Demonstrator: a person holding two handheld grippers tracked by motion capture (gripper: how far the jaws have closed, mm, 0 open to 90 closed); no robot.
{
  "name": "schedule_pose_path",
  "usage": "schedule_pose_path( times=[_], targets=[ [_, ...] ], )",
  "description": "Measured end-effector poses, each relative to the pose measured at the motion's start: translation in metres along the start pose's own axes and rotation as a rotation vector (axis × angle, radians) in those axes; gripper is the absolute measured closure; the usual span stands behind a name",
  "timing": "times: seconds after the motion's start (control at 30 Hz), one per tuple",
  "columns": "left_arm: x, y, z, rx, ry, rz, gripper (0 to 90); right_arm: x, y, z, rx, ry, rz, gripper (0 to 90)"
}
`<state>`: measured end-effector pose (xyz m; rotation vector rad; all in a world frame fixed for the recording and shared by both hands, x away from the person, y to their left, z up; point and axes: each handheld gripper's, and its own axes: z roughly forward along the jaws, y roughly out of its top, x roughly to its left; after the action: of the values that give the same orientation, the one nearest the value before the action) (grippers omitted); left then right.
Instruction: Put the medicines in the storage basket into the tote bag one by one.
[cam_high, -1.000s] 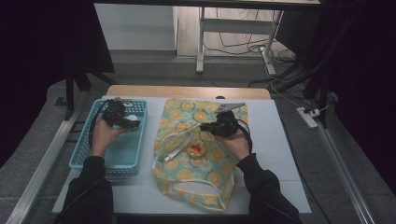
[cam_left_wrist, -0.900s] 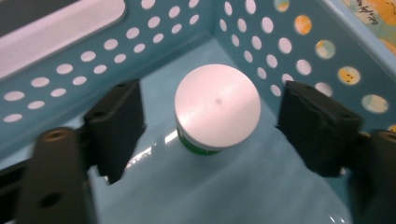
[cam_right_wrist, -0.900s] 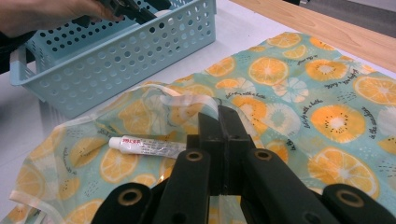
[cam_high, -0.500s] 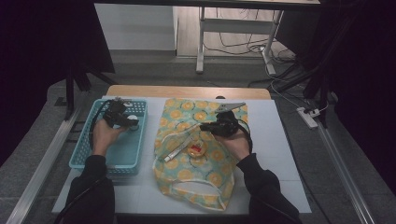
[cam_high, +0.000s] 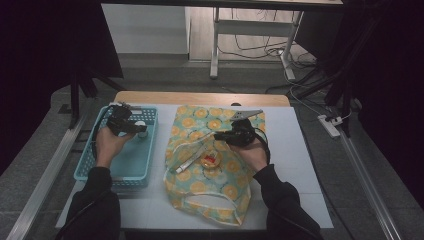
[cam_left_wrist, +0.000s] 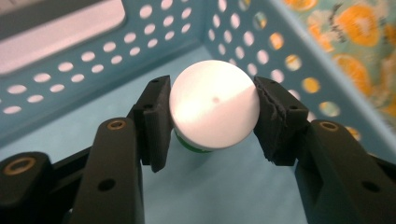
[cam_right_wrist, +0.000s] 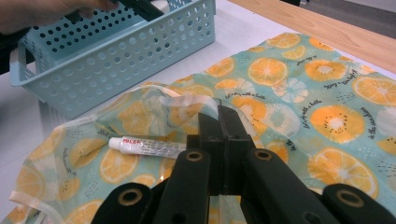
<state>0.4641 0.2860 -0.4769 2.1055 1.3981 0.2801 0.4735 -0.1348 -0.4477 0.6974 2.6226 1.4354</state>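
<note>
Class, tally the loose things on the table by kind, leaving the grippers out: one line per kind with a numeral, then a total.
Blue perforated basket: 1
White-capped container in the basket: 1
Orange-print cloth bag: 1
White tube on the bag: 1
Small red and yellow item on the bag, kind unclear: 1
Total: 5

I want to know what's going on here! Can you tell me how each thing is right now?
Left tongs: closed on the white-capped bottle.
White-capped bottle: gripped, inside the basket.
Blue basket: upright on the table.
Right tongs: shut, pinching the bag's edge.
Fruit-print bag: lying flat, mouth held open.
Small tube: capped, lying on the bag.
</note>
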Motion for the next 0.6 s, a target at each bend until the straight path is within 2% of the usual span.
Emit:
schedule_pose_path(
  times=[0.13,0.4,0.6],
  targets=[
    [-0.005,0.005,-0.015,-0.028,-0.012,0.012,50.0,0.000,0.000,0.000,-0.004,-0.003,0.001,90.0],
    [-0.025,0.016,-0.042,-0.063,-0.039,0.060,50.1,0.001,0.001,-0.001,-0.006,-0.007,-0.002,90.0],
    [-0.048,0.020,-0.053,-0.080,-0.079,0.119,50.1,0.000,0.001,-0.002,-0.010,-0.008,-0.001,90.0]
  ],
)
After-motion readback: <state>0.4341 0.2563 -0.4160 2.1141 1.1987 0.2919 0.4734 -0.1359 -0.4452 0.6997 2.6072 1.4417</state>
